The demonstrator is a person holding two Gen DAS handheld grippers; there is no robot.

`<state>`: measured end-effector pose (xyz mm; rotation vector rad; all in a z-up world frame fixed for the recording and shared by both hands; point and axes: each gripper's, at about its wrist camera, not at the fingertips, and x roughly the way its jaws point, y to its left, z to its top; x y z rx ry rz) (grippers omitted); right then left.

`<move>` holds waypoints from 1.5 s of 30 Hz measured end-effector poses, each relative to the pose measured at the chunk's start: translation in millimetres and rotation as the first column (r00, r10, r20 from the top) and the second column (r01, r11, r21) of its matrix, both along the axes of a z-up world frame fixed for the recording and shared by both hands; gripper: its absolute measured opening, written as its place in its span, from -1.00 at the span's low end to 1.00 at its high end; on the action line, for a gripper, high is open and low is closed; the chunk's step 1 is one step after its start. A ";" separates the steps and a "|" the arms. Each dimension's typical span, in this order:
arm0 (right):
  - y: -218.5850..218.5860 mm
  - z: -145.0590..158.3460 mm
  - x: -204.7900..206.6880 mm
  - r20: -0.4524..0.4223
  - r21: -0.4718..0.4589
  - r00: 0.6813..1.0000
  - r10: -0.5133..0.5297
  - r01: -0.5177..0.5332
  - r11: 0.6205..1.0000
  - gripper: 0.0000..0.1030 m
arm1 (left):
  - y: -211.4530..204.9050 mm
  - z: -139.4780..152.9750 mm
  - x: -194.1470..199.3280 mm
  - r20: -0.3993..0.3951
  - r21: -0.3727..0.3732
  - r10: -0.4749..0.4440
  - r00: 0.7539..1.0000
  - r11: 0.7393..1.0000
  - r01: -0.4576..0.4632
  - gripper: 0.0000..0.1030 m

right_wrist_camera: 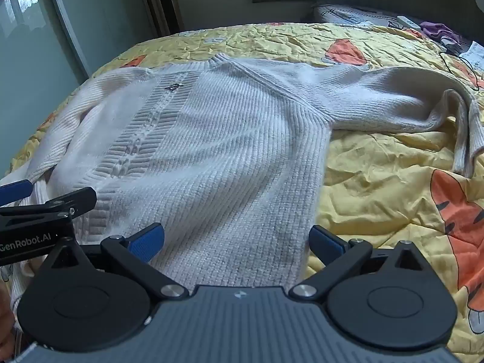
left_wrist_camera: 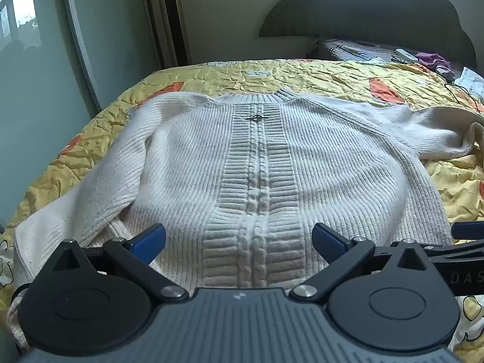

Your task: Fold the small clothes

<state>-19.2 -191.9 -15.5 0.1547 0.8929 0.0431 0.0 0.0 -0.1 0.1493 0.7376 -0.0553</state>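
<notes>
A white ribbed knit sweater [left_wrist_camera: 257, 157] lies flat on the bed, collar far, hem near me. It also shows in the right wrist view [right_wrist_camera: 217, 151]. Its left sleeve [left_wrist_camera: 90, 187] slants down toward the near left. Its right sleeve [right_wrist_camera: 393, 103] stretches right and its cuff is bent over. My left gripper [left_wrist_camera: 239, 239] is open and empty over the middle of the hem. My right gripper [right_wrist_camera: 236, 239] is open and empty over the hem's right part, its right finger [right_wrist_camera: 326, 242] beyond the sweater's edge. The left gripper also shows at the left of the right wrist view [right_wrist_camera: 45, 202].
The bed has a yellow quilt [right_wrist_camera: 378, 181] with orange cartoon prints. Far right near the dark headboard [left_wrist_camera: 378, 9] lie a purple cloth [left_wrist_camera: 432, 60], a white remote [left_wrist_camera: 407, 54] and black cables. A glass sliding door [left_wrist_camera: 39, 60] and a tower air conditioner [left_wrist_camera: 172, 18] stand at the left.
</notes>
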 end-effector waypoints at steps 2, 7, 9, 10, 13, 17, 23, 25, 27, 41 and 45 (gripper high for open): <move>0.0 0.5 -0.6 -0.002 -0.003 1.000 -0.003 0.003 1.000 1.00 | -0.1 -0.1 -0.1 0.000 0.004 -0.003 1.000 1.000 0.003 1.00; -0.3 1.8 -2.3 0.000 -0.004 1.000 -0.004 0.004 1.000 1.00 | 2.2 0.9 -3.0 -0.006 -0.033 -0.029 1.000 0.999 0.029 1.00; -0.1 -0.1 -2.9 0.000 -0.004 1.000 -0.004 0.004 1.000 1.00 | 1.9 0.3 -4.8 -0.001 -0.024 -0.030 1.000 0.999 0.030 1.00; -0.4 -0.4 -0.8 -0.002 -0.003 1.000 -0.004 0.004 1.000 1.00 | 3.4 0.5 -2.8 -0.005 -0.027 -0.028 1.000 0.999 0.027 1.00; 0.0 -0.4 -1.5 -0.003 -0.004 1.000 -0.004 0.004 1.000 1.00 | 5.4 -1.1 -3.9 -0.001 -0.023 -0.032 1.000 0.999 0.032 1.00; 0.3 -1.1 0.0 -0.004 -0.006 1.000 -0.004 0.004 1.000 1.00 | 2.7 -2.8 -0.4 -0.007 -0.021 -0.030 1.000 0.999 0.030 1.00; 0.2 -1.9 -2.2 -0.004 -0.007 1.000 -0.002 0.002 1.000 1.00 | 3.5 -2.6 -0.3 -0.009 -0.021 -0.032 0.999 0.999 0.031 1.00; 0.1 -2.1 -2.2 -0.003 -0.007 1.000 -0.003 0.003 1.000 1.00 | 3.1 -3.0 -0.3 -0.008 -0.015 -0.031 1.000 0.999 0.031 1.00; 0.3 -2.1 -1.6 -0.005 -0.009 1.000 -0.003 0.002 1.000 1.00 | 2.7 -2.8 -0.9 -0.002 -0.005 -0.023 1.000 1.000 0.023 1.00; -1.4 -3.5 -1.3 -0.011 -0.007 1.000 -0.006 0.006 1.000 1.00 | 2.9 -3.7 -0.8 -0.019 -0.001 -0.007 1.000 1.000 0.007 1.00; -2.3 -4.2 -0.9 -0.013 -0.007 1.000 -0.007 0.007 1.000 1.00 | 1.9 -2.6 -2.4 -0.003 0.012 -0.009 1.000 1.000 0.009 1.00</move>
